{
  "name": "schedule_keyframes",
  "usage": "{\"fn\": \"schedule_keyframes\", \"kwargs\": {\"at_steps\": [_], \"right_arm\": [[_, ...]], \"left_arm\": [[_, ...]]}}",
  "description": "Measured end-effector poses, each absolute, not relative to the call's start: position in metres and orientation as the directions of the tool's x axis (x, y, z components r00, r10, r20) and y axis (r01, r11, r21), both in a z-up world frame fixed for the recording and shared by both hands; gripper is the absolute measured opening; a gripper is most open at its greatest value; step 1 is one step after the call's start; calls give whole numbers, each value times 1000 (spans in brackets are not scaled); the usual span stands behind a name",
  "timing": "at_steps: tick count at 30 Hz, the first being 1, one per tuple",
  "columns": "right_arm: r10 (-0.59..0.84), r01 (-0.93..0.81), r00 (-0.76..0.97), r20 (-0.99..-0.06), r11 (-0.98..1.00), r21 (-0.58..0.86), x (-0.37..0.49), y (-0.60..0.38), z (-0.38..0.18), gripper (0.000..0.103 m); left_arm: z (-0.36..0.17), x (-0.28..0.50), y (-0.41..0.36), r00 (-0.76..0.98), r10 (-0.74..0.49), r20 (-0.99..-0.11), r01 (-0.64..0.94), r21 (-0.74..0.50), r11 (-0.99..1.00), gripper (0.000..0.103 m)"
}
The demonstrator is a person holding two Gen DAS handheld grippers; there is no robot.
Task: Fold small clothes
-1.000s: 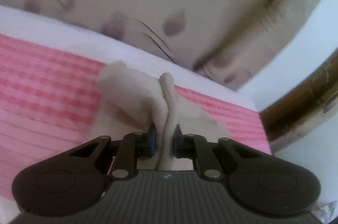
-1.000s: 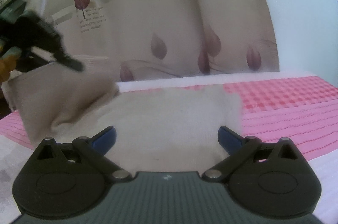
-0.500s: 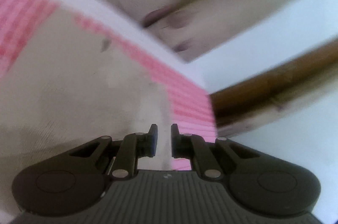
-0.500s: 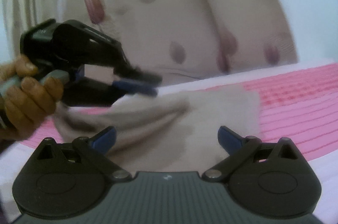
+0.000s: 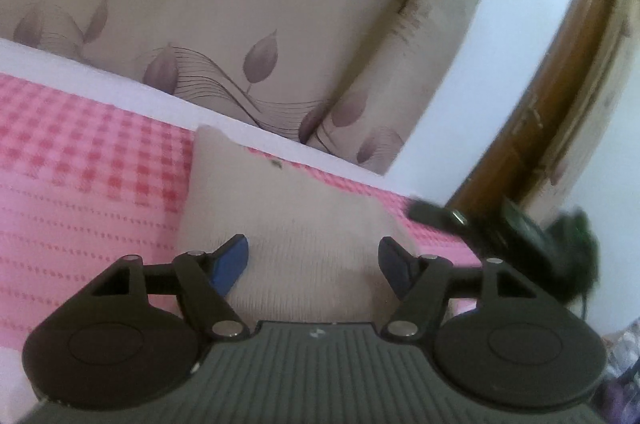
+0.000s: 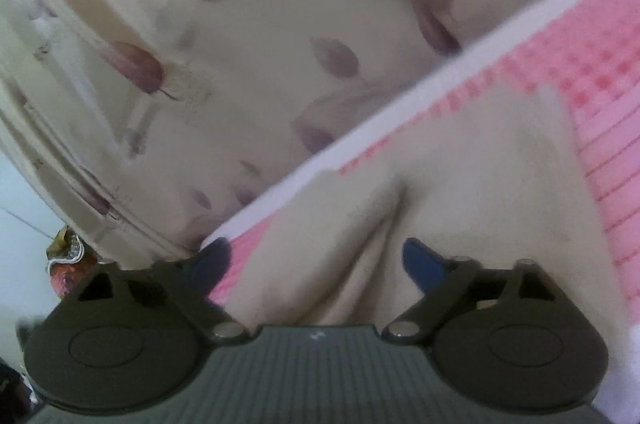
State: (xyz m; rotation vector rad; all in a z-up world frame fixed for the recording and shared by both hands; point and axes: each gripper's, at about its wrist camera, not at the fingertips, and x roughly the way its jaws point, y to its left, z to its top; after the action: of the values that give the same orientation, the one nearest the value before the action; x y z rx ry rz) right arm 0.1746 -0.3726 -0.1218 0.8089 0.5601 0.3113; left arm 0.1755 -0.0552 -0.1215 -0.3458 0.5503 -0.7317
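Left wrist view: beige knit garment (image 5: 296, 224) lies folded on the pink checked bedspread (image 5: 80, 184) — left gripper (image 5: 312, 260) spread, right gripper (image 6: 316, 264) spread above a crease; next, probably pinch an edge.

The left gripper (image 5: 313, 260) hangs low over the bed with its blue-padded fingers (image 5: 230, 262) spread wide, nothing pinched between them. Beneath and just ahead lies the beige knit garment (image 5: 296, 220), folded on the pink checked bedspread (image 5: 80, 184), a tiny dark speck near its far edge. A white strip of sheet (image 5: 120, 82) borders the spread, and behind it hangs a cream curtain (image 5: 240, 24) printed with mauve leaves. At the right, blurred, the other black gripper (image 5: 512, 228) sits near the garment's right side; whether it touches the cloth is unclear. A brown wooden door frame (image 5: 560, 96) stands beyond.
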Motion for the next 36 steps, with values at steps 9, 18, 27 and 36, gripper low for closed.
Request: {"fn": "schedule_keyframes", "kwargs": {"at_steps": [9, 18, 27, 36], "right_arm": [[492, -31, 756, -432, 686, 727, 208, -339, -136, 36], [418, -98, 817, -397, 780, 619, 199, -335, -110, 21], [325, -49, 863, -387, 816, 576, 188, -393, -88, 20], [245, 66, 842, -480, 837, 543, 189, -449, -128, 20]], "left_arm": [[-143, 169, -60, 594, -755, -279, 602, -468, 647, 75], [-119, 153, -23, 734, -656, -176, 498, -518, 695, 103], [-139, 161, -19, 740, -616, -269, 412, -543, 732, 103], [-144, 159, -36, 689, -650, -321, 466, -491, 736, 103]]}}
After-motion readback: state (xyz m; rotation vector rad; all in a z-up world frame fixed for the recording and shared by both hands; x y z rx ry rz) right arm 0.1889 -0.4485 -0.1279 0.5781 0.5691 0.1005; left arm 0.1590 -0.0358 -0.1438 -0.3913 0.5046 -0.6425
